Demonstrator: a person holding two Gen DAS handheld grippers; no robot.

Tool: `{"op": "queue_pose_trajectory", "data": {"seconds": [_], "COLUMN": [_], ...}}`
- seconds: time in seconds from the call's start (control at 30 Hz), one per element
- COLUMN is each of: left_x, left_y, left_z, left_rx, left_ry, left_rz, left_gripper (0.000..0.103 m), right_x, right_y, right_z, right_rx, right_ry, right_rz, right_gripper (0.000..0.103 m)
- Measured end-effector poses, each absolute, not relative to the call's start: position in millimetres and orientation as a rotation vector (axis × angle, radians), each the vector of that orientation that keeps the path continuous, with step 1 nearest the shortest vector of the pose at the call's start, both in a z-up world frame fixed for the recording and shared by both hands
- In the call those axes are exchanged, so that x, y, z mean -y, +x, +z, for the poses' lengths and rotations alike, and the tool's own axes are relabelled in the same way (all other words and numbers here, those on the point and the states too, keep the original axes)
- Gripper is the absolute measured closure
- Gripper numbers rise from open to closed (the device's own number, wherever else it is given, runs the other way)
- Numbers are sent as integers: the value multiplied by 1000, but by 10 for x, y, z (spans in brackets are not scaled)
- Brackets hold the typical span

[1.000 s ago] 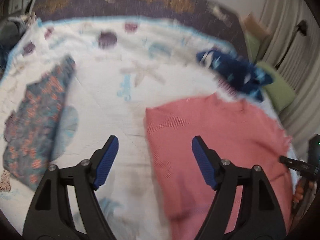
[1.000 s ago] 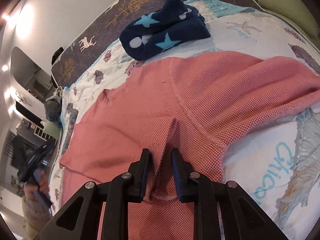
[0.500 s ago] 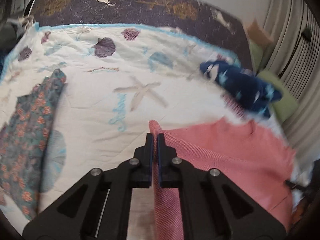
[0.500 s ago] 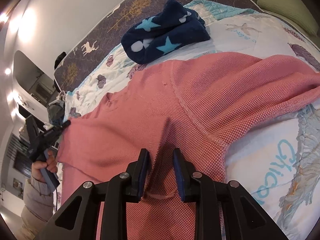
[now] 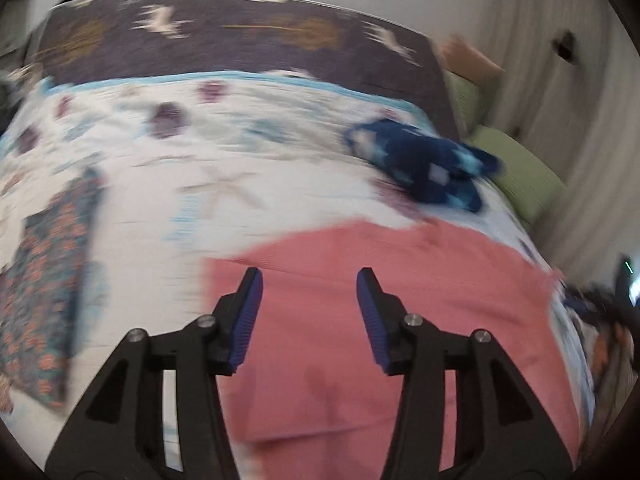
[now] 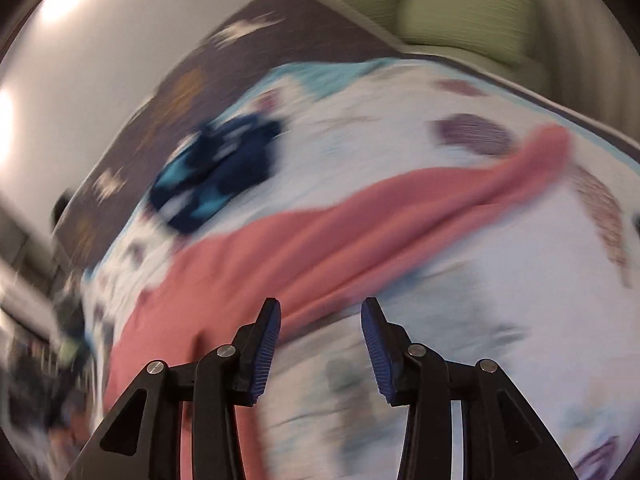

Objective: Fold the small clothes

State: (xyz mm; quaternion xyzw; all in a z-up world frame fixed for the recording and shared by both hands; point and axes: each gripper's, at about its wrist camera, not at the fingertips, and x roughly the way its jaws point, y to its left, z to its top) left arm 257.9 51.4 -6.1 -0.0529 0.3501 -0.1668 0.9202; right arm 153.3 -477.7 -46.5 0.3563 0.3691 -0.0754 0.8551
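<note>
Left wrist view: the whole picture is smeared by motion, and details of the bed (image 5: 224,200) cover can only be read as shell and starfish shapes. The pink top (image 5: 400,320) is laid flat on the bed, near the lower right; its lower edge is cut off by the frame. A dark blue star-patterned garment (image 5: 424,168) is seen beyond it, apart from it, and a flowered garment (image 5: 48,280) lies well apart at the left edge. The left gripper (image 5: 310,312) is held above the pink top with its jaws apart and opening; nothing is clamped between them.

Right wrist view: blur is heavier here. The pink top (image 6: 320,240) is stretched across the bed (image 6: 500,320), one sleeve trailing to the upper right. The right gripper (image 6: 320,340) is seen with its jaws apart and opening, over the top's near edge; no cloth is gripped. Whether the left fingertip touches the cloth cannot be told.
</note>
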Motion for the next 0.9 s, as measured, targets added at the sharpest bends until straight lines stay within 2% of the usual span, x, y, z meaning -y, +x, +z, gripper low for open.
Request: {"op": "queue_pose_trajectory", "data": {"seconds": [0.2, 0.3, 0.53, 0.57, 0.6, 0.63, 0.7, 0.9], "left_x": [516, 985, 1255, 1246, 1209, 1197, 1174, 1173], "left_y": [2415, 2289, 2192, 2200, 2197, 2210, 2226, 2195], "left_z": [-325, -462, -600, -606, -619, -627, -652, -603], "left_rx": [-830, -856, -880, -885, -893, -897, -900, -878], "left_ry": [-3, 96, 165, 155, 135, 123, 98, 82], "left_rz": [-576, -637, -660, -664, -671, -672, -675, -656], "left_gripper": [53, 53, 51, 51, 51, 51, 51, 51], "right_x": [5493, 5712, 6034, 6064, 6080, 6094, 6069, 5280], "right_y": [1492, 1570, 1799, 1820, 1844, 1908, 1902, 2063], "right_z": [-767, -922, -1161, -1183, -1188, -1183, -1092, -218], "right_rx": [-764, -753, -680, -673, -671, -684, -653, -533], "right_ry": [963, 1053, 1204, 1204, 1184, 1161, 1134, 823], "right_rz": [-299, -319, -381, -397, -415, -413, -399, -194], "right_gripper": [60, 56, 55, 61, 92, 96, 96, 95]}}
